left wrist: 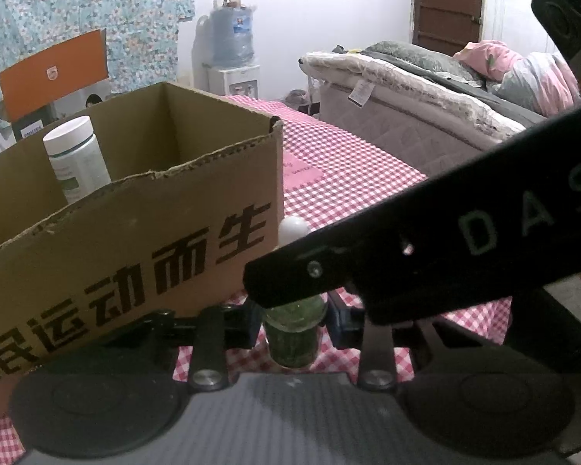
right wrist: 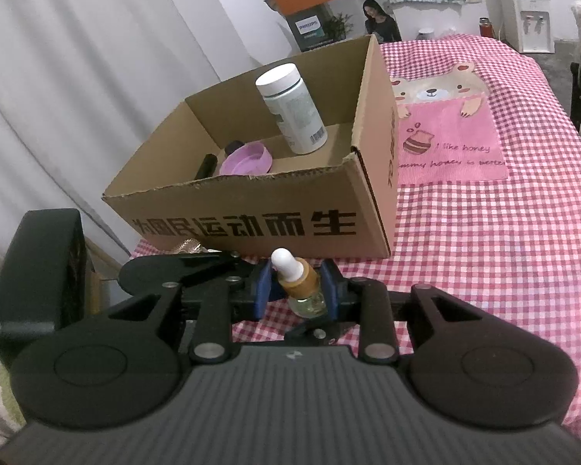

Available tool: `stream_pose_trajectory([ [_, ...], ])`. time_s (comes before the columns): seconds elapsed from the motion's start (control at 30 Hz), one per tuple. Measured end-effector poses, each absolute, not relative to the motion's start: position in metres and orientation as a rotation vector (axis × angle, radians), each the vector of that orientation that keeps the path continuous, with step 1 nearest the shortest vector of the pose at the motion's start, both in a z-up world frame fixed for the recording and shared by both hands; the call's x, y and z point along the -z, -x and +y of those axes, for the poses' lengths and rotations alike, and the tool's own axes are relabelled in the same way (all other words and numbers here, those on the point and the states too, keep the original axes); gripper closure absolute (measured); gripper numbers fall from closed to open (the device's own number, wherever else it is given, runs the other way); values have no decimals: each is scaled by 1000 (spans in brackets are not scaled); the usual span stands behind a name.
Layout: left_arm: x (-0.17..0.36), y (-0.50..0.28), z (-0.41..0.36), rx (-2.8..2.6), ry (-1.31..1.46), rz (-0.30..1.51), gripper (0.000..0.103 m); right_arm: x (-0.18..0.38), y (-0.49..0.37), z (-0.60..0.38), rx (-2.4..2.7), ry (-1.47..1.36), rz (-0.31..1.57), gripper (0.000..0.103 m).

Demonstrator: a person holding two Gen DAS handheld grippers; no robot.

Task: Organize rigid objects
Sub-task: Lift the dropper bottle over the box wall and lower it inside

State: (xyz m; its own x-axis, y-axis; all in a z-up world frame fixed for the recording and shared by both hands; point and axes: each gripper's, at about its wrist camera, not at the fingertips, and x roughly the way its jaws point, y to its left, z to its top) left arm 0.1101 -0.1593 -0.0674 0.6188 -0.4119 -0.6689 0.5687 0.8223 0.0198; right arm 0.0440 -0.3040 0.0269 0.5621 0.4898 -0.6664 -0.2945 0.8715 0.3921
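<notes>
The dropper bottle (right wrist: 299,283) stands on the checked cloth (right wrist: 484,252), at 6 o'clock from the box (right wrist: 251,217) and just beside its front wall. In the right wrist view the right gripper (right wrist: 296,290) has both blue pads (right wrist: 262,290) against the bottle, so it grips it. This view also looks into the box: a white jar (right wrist: 292,110) stands upright, with a purple lid (right wrist: 246,159) at its 8 o'clock.

In the left wrist view the left gripper (left wrist: 292,319) also brackets the bottle (left wrist: 293,329), but the other gripper's black finger (left wrist: 426,259) crosses on top. I cannot tell if the left pads touch. Only the jar (left wrist: 75,157) shows above the box (left wrist: 135,240) wall here.
</notes>
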Motion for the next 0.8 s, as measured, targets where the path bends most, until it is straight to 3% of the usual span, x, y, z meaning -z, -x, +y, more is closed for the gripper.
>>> stream_pose_trajectory([
  [0.13,67,-109,-158,568,-227,705,70,-27,-43,-305,-468,-248,852,81],
  [0.4,54,-101,-155,577,-219,685,70,-38,-33,-306,-472,-239,832,81],
  [0.8,-24,-90,-129,524,-201,537,69,-115,-18,-290,-565,-178,670,81],
])
